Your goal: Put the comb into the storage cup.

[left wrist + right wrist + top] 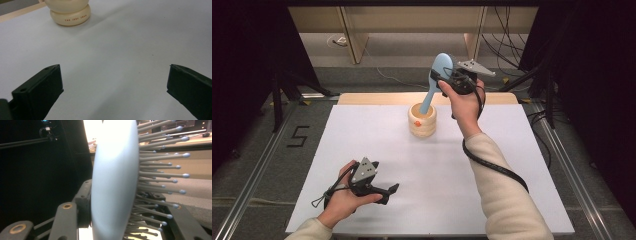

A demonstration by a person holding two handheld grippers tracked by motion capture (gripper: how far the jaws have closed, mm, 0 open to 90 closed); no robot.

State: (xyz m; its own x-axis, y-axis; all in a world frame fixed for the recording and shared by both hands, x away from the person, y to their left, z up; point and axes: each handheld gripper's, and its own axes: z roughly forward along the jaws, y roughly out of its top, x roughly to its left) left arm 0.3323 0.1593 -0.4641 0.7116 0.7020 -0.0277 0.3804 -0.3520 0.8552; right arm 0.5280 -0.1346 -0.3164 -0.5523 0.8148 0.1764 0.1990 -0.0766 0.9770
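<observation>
white table sheet [377,150] under dark curtains. cream ribbed ceramic holder [422,120] stands at its far middle. my right gripper [443,81] clamps the pale blue plastic hairbrush [438,72] at the head, handle tip dipping into the holder. lower it straight, slowly, release only once seated. my left gripper [388,192] rests wide open, empty.

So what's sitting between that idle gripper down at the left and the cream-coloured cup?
Nothing: in the left gripper view only bare white table stretches from the open left gripper to the cream cup.
</observation>
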